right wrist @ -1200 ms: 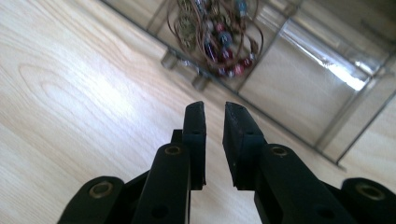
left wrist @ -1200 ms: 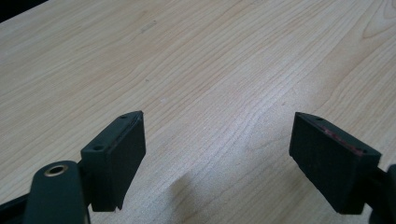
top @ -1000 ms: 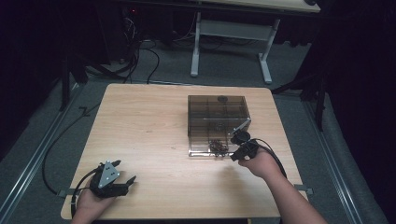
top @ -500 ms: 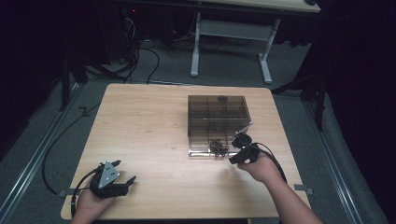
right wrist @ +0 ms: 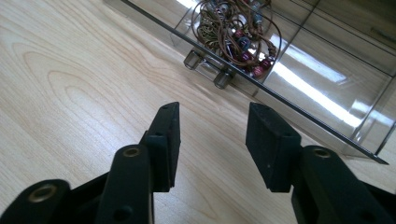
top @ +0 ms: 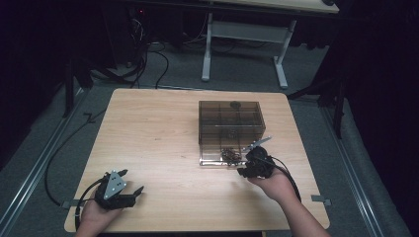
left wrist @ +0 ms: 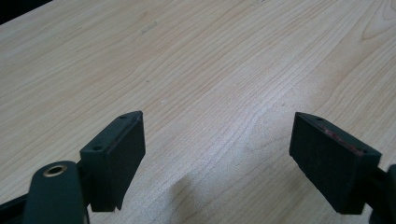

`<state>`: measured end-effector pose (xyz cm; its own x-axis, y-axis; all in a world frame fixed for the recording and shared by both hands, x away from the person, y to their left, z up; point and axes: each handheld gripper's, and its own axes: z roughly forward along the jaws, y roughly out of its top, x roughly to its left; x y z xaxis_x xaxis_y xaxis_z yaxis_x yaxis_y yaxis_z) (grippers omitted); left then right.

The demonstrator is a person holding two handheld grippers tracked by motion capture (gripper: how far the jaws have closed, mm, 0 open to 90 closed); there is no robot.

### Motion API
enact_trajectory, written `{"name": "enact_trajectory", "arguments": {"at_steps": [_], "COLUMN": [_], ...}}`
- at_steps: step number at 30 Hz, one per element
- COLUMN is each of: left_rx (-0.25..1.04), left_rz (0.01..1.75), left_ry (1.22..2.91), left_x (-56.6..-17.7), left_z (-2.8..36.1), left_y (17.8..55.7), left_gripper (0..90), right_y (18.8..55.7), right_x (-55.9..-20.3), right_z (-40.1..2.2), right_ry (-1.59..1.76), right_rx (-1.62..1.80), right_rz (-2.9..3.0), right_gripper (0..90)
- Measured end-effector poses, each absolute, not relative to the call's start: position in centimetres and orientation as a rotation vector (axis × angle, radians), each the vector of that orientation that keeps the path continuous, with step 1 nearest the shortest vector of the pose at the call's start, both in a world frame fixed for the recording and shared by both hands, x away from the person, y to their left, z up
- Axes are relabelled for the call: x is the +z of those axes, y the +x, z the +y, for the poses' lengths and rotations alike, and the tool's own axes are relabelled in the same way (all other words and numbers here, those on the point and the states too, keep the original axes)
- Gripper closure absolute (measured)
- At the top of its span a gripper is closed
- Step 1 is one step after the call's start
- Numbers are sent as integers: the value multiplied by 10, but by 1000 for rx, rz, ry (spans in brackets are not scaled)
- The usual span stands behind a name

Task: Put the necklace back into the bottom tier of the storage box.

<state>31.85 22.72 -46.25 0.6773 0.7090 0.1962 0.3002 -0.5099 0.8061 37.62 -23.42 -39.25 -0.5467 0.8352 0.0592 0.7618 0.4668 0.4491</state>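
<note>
A tangle of beaded cords [right wrist: 233,32] lies in the front compartment of the smoky clear box [top: 230,129], which stands right of centre on the bench [top: 158,133]. Just before the box's front wall, the right hand-held gripper [right wrist: 212,140] has just been opening its jaws, with bare wood between them. Well apart, at the near left corner, the left hand-held gripper [left wrist: 219,158] rests wide open over bare wood, holding nothing.
</note>
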Motion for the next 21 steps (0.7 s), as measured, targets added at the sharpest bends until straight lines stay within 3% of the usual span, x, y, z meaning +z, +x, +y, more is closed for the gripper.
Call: {"name": "enact_trajectory", "arguments": {"at_steps": [21], "left_rx": [677], "left_rz": [766], "left_ry": [2111], "left_x": [-463], "left_z": [226], "left_y": [318], "left_gripper": [186], "right_y": [345], "right_x": [-414], "right_z": [-250], "right_ry": [1321], "right_rx": [976], "right_rz": [2290], "right_gripper": [476]}}
